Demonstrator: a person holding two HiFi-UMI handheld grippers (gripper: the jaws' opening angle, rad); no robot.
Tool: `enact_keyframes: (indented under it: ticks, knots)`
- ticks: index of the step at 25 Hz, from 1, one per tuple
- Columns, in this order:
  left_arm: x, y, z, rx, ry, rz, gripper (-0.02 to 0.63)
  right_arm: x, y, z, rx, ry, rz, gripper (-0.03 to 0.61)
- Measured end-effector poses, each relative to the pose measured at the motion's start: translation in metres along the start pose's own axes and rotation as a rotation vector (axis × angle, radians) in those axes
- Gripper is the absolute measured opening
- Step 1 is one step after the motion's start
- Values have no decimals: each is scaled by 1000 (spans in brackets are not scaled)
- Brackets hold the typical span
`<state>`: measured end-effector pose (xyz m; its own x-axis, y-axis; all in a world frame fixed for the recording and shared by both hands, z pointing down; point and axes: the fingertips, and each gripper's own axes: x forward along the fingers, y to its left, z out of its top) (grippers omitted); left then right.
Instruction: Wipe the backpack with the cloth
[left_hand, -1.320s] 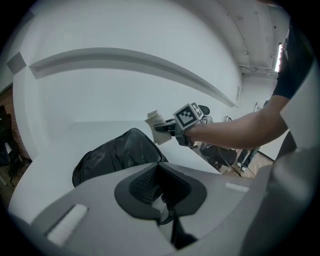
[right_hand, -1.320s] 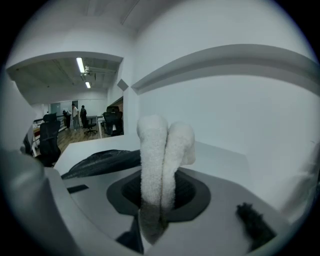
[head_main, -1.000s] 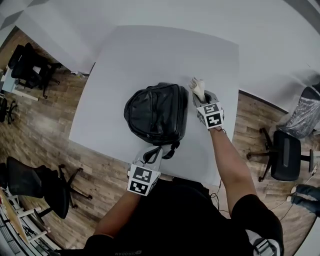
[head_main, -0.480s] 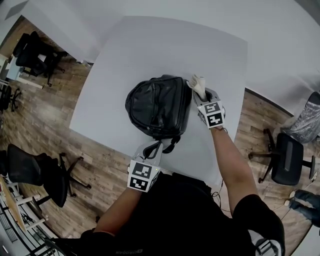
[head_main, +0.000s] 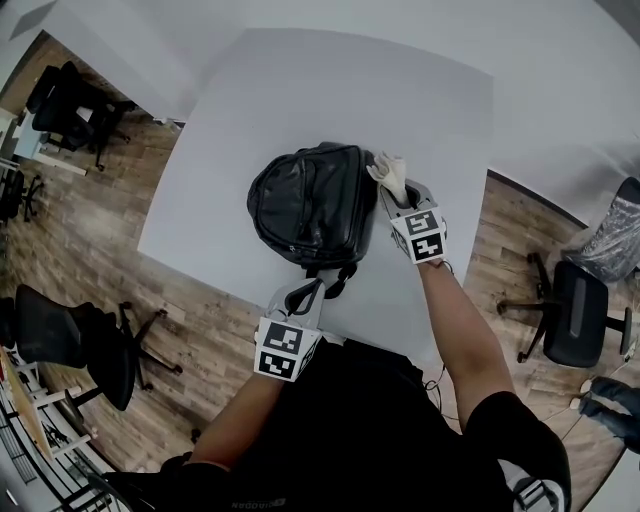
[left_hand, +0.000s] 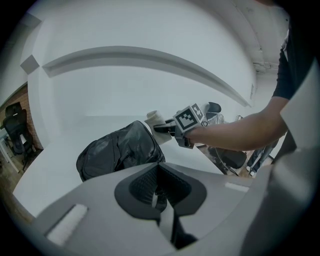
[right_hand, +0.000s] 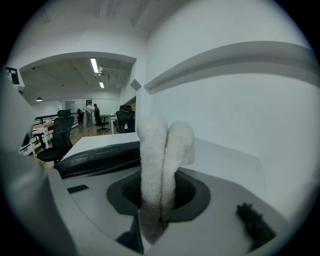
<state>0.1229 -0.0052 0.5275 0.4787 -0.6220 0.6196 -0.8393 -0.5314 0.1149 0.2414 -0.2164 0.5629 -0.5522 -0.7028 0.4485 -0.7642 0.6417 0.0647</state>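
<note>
- Black leather backpack (head_main: 305, 205) lies mid-way across the white table (head_main: 300, 90).
- Right gripper (head_main: 397, 195): fingers clamp the white towelling cloth (head_main: 388, 172) at the backpack's far-right edge.
- Left gripper (head_main: 304, 297): fingers pinch the near black strap (head_main: 327, 287).
- Wiping judged barely begun.

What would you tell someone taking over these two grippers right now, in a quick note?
Left gripper: shut on the strap of the backpack, steadying it.
Right gripper: shut on the folded white cloth.
The backpack lies on the white table, with the cloth at its right side.
Done: both grips made; how much is wiped doesn't show.
Left: rub the cloth over the backpack.
</note>
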Motion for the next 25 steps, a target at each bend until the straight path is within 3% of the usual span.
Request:
enact_keyframes:
  ticks: [12,25]
  knots:
    - [2,4,-1,1,-3,-31,7,-28,23,-11,47,-8,-9,94]
    - [-10,6,-4,47,-11,-121,6,-47,53,-20,62,20,-55,94]
